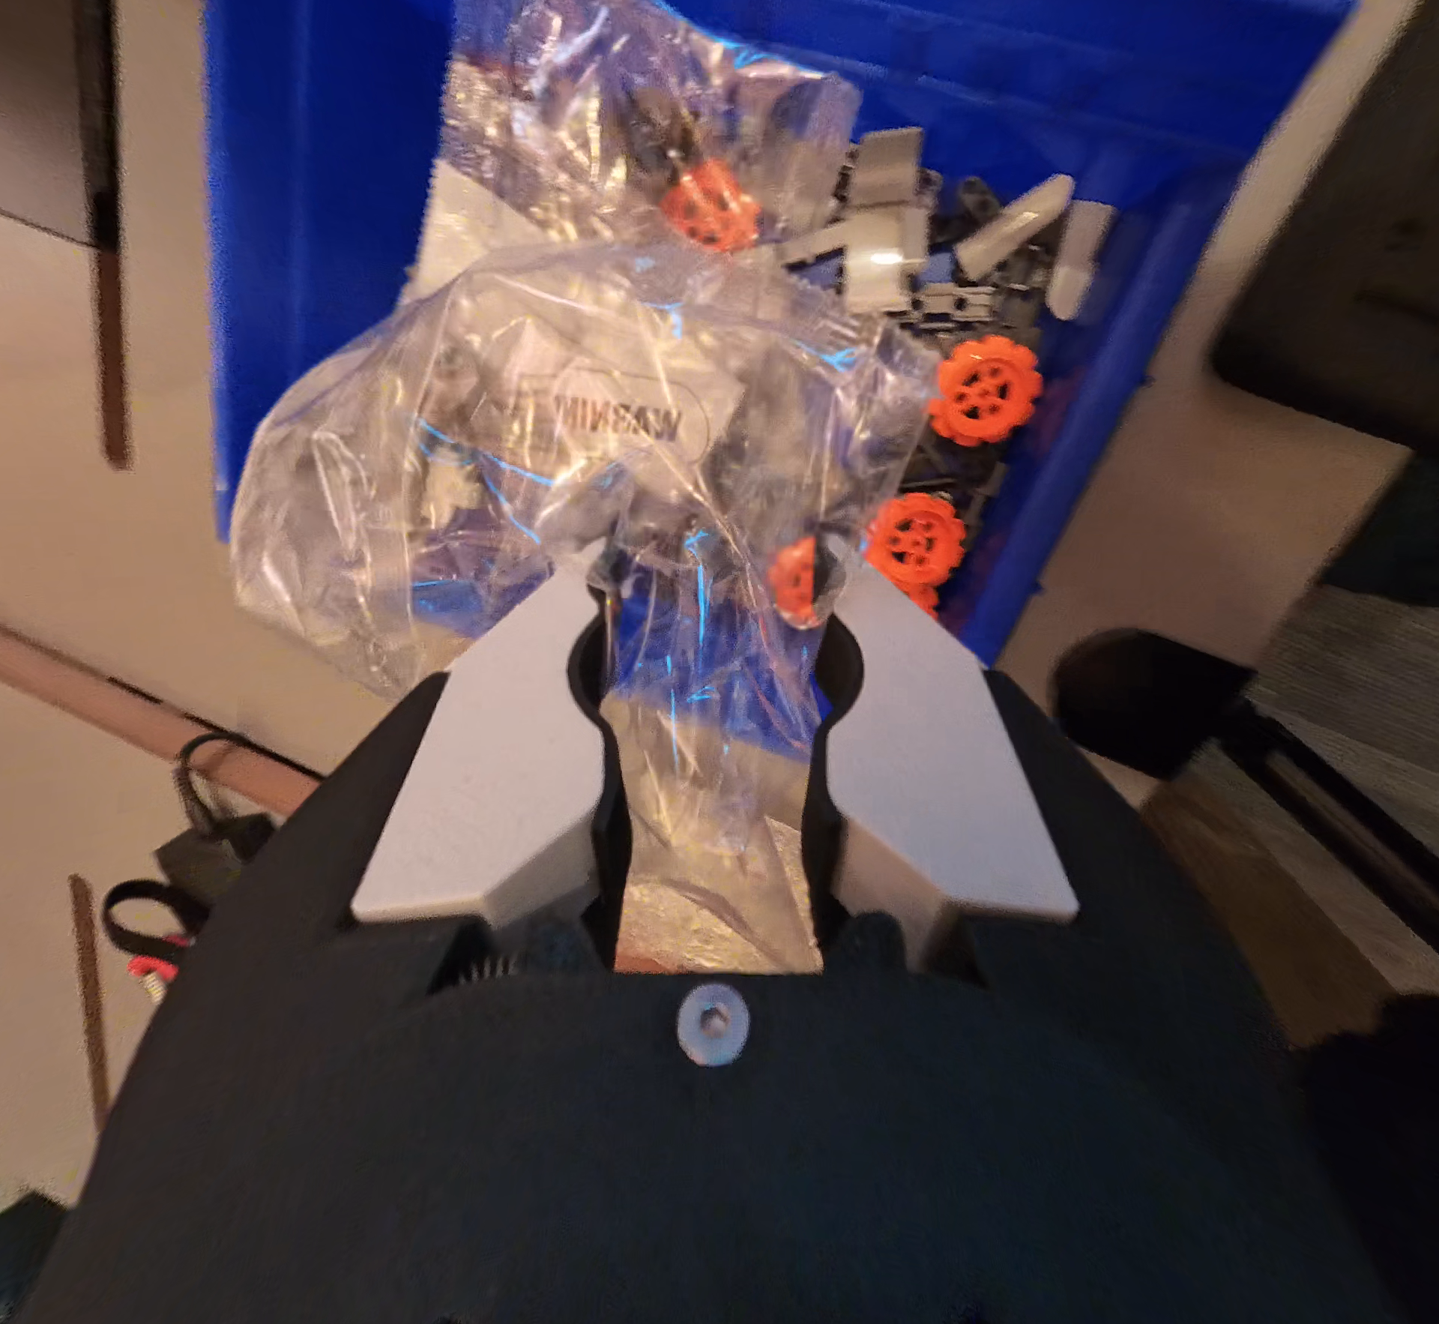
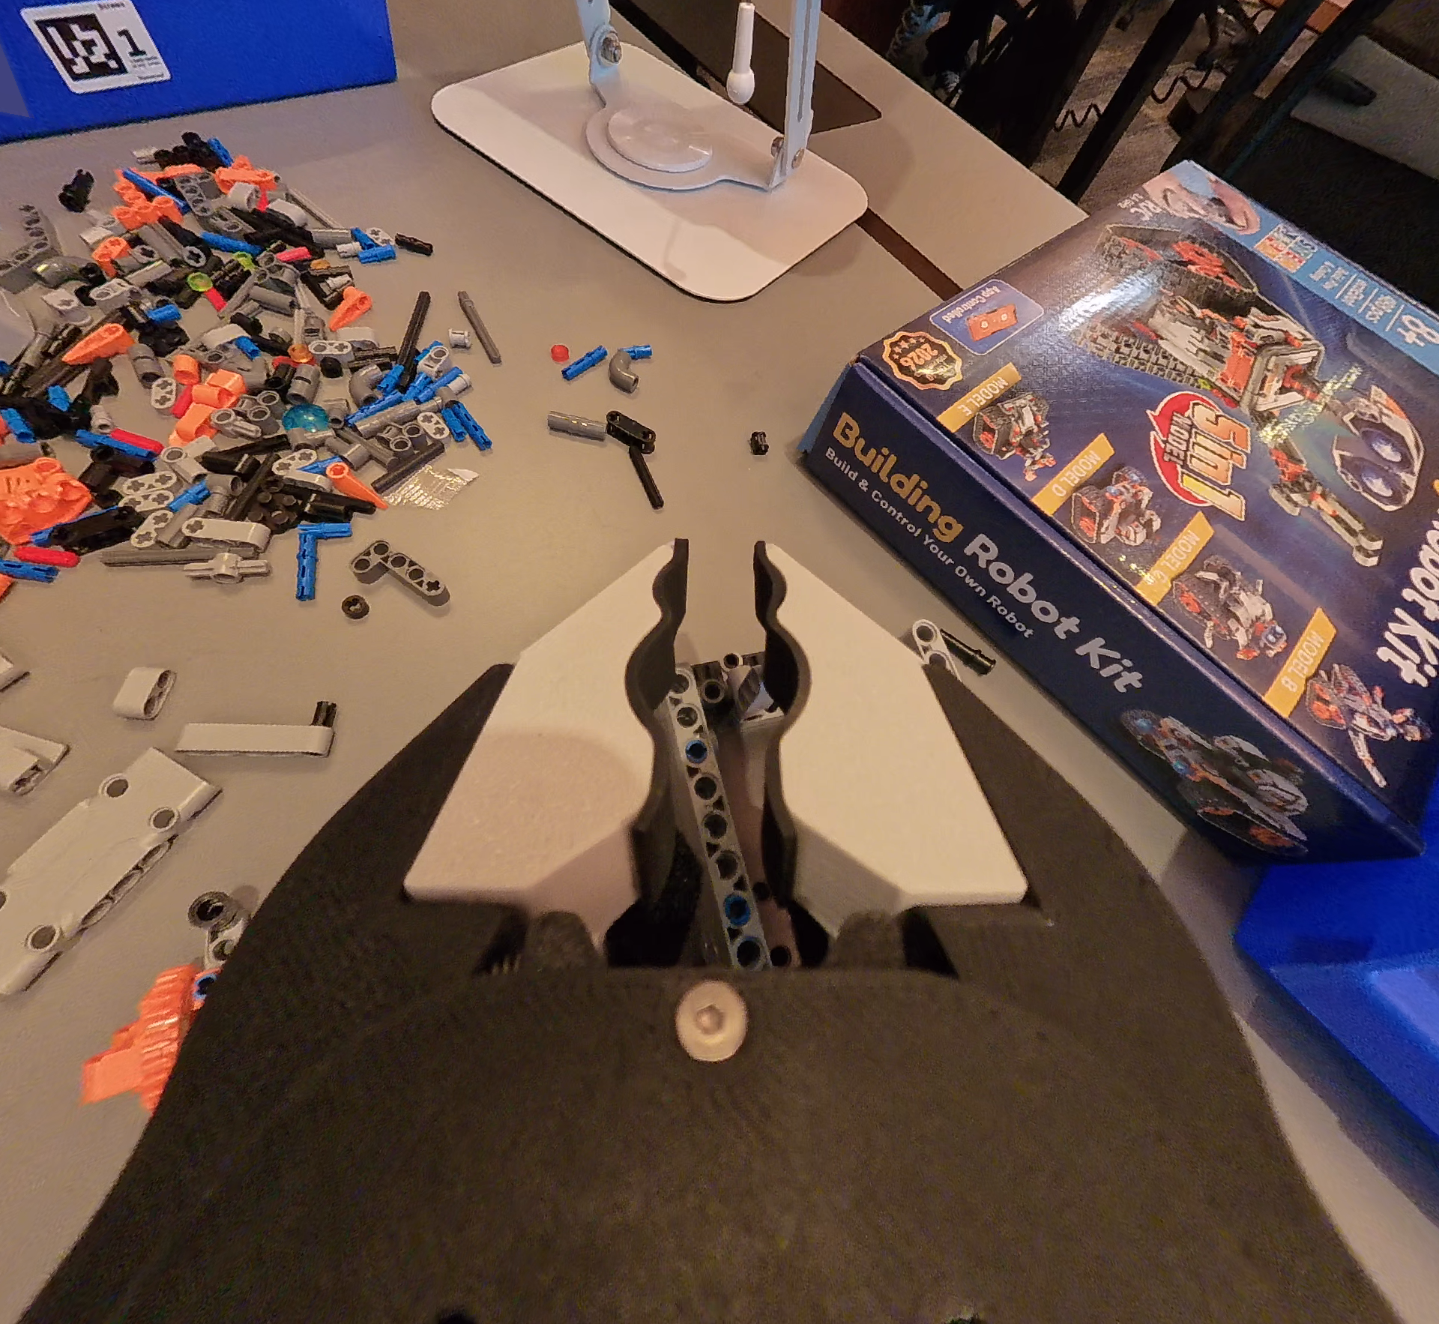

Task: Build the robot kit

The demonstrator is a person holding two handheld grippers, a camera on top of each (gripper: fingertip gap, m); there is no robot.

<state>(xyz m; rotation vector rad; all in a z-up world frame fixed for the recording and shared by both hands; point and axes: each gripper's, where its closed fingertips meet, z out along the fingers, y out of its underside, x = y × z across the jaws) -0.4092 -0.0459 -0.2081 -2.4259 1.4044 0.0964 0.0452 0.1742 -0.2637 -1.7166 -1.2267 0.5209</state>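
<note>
Grey table (image 2: 592,570) littered with loose building pieces (image 2: 210,383), kit box (image 2: 1152,523) off to the right. Left gripper (image 1: 712,578) is clamped on a clear plastic bag (image 1: 545,445) (blurry) over the blue bin (image 1: 1012,64). Right gripper (image 2: 720,554) has its jaws slightly apart, a grey holed beam (image 2: 712,819) between them; can't tell if it's actually pinched.

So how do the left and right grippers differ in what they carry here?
The left gripper pinches a crinkled clear plastic bag of parts over a blue bin; the right gripper has a rigid grey holed beam between its fingers above the grey table. The bag bulges past the tips; the beam sits behind them. Both look loaded.
</note>
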